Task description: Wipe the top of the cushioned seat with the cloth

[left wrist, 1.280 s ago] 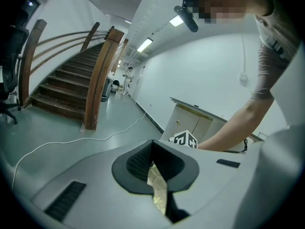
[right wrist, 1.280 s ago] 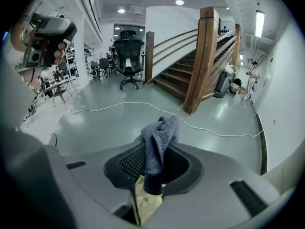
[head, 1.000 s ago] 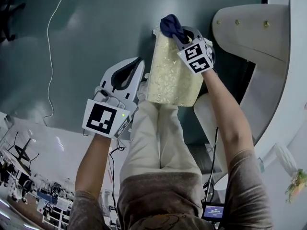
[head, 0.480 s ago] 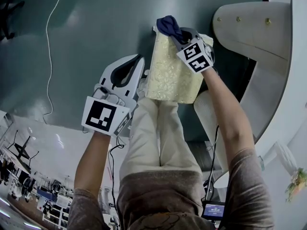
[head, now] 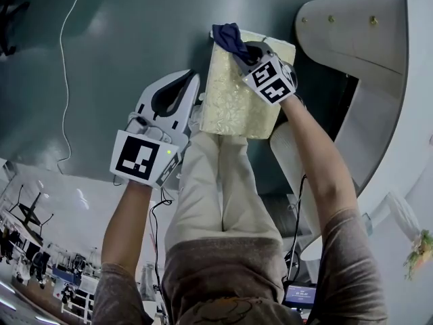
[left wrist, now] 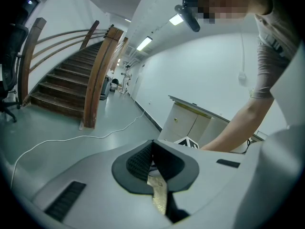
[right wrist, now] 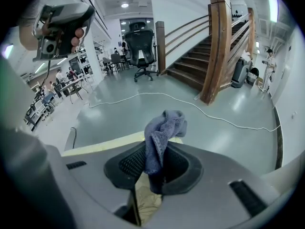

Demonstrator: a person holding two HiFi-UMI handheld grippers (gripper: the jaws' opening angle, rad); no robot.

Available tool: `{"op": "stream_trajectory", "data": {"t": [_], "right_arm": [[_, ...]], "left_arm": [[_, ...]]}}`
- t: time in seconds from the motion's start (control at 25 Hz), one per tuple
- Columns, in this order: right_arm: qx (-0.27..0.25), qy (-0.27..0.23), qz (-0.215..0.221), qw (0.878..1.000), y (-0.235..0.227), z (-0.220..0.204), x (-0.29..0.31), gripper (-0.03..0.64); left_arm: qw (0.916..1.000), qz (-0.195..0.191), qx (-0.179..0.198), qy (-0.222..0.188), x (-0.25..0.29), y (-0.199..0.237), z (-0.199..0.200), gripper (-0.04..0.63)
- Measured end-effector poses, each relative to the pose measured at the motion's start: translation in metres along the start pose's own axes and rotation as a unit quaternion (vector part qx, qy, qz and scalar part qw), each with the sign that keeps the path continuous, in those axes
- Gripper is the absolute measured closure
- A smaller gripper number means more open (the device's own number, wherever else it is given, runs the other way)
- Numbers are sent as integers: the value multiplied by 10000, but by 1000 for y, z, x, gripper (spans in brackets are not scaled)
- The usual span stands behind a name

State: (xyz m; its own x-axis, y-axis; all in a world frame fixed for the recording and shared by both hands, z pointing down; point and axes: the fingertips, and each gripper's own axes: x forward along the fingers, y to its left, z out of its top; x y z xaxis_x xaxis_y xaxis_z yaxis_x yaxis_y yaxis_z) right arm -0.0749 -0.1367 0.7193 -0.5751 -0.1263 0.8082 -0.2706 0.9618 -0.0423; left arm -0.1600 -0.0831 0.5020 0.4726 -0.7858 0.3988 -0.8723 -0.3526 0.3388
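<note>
- Head view: the cushioned seat [head: 240, 97], with a pale patterned top, stands on the grey floor [head: 135, 32] ahead of the person's trouser legs [head: 210, 181]; the right gripper [head: 238, 51] reaches over the seat's far left corner with a dark blue cloth [head: 227, 36] bunched at its tips; the left gripper [head: 189, 80] hangs just beside the seat's left edge, over the floor.
- Left gripper view: the fingers [left wrist: 143, 159] are clenched together with nothing between them; a strip of the patterned seat top shows below them; a wooden staircase [left wrist: 62, 87] stands behind.
- Right gripper view: the fingers [right wrist: 131, 163] are clamped on the cloth, which stands up in a crumpled tuft; the seat's pale far edge lies just beyond; an office chair [right wrist: 141, 44] stands well away.
</note>
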Motion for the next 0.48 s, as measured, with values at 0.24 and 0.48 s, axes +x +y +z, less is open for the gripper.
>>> {"op": "stream_trajectory", "data": {"t": [0.24, 0.48], "right_arm": [[-32, 51, 209, 9998, 24, -11, -6, 528], [-106, 91, 422, 9990, 56, -23, -12, 528]], "left_arm": [[10000, -39, 42, -23, -2, -11, -2, 580], [10000, -58, 56, -35, -6, -21, -6, 580]]}}
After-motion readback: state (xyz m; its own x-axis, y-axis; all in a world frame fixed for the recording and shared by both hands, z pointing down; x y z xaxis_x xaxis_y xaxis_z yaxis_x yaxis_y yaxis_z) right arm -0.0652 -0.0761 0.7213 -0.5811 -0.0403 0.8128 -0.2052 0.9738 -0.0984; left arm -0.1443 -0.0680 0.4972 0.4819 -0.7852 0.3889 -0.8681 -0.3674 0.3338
